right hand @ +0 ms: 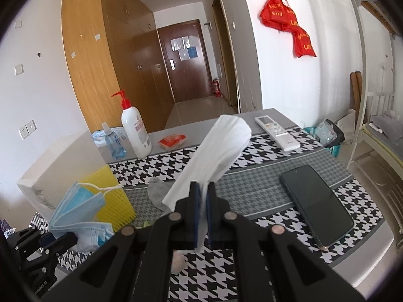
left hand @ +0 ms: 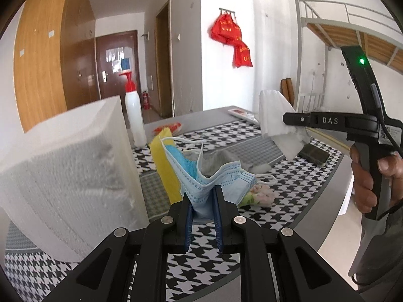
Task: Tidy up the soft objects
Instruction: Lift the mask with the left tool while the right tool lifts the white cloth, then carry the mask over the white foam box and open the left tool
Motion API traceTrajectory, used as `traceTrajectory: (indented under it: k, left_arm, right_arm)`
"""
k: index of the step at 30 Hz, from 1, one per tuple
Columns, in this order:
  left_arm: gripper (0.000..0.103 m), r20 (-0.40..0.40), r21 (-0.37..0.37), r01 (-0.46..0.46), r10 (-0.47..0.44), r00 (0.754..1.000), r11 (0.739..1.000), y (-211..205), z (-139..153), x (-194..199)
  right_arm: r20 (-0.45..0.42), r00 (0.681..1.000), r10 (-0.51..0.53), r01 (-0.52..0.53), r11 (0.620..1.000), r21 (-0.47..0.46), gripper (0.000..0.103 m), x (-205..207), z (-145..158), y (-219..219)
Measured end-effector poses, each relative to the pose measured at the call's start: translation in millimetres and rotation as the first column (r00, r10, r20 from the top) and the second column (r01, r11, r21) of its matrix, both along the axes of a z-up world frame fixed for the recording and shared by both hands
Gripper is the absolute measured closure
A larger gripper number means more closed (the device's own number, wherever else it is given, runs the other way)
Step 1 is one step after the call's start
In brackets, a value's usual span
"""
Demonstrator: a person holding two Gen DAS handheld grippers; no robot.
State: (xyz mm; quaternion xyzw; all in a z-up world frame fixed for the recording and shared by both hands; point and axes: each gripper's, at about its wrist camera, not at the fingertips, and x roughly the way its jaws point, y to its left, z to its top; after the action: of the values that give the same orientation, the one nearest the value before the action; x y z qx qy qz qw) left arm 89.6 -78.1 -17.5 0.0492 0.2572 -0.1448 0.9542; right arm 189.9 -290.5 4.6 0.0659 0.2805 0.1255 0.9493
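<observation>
**Desk:** Where did the soft things lie, relative to the yellow bin (right hand: 114, 196)?

**Operator:** I had both in the air. My left gripper (left hand: 203, 207) was pinched narrow on a bunch of blue masks (left hand: 201, 176), just in front of the bin, ear loops trailing toward it. My right gripper (right hand: 203, 210) was clamped on a white tissue (right hand: 214, 151), well to the right of the bin, its long axis running up and away from the jaws, tilted right.

**Desk:** Which hand was nearer the bin?

**Operator:** The left, clearly. In the right wrist view the masks all but touched the bin's front face. I judged the masks would go in first, with a short lift over the rim; the tissue had the width of the checked cloth (right hand: 277, 241) to cross.

**Desk:** Anything in the way?

**Operator:** A grey sock (right hand: 157, 192) lay on the cloth just right of the bin, between it and the tissue, low enough to pass over. A white foam block (left hand: 65, 171) stood just left of the bin, crowding my left gripper. Behind the bin stood a pump bottle (right hand: 134, 130) and a blue spray bottle (right hand: 113, 141). A phone (right hand: 316, 203) and a remote (right hand: 277, 132) lay far right of it, clear of either path. A small floral cloth (left hand: 262, 195) sat on the table near the masks; I could not tell what it was.
</observation>
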Motion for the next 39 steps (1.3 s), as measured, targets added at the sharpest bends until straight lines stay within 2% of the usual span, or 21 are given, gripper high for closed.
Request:
traceTrajectory:
  k: [22, 39]
  left_arm:
    - [0.087, 0.134, 0.007, 0.000, -0.001, 0.991, 1.000, -8.3, 46.7, 5.3]
    - [0.087, 0.228, 0.005, -0.050, 0.048, 0.973, 0.999, -1.4, 75.3, 2.9]
  right_arm:
    - [0.082, 0.997, 0.009, -0.010, 1.000, 0.020, 0.095, -22.4, 20.2, 0.4]
    - [0.133, 0.990, 0.047, -0.049, 0.999, 0.014, 0.095, -30.0, 37.7, 12.5]
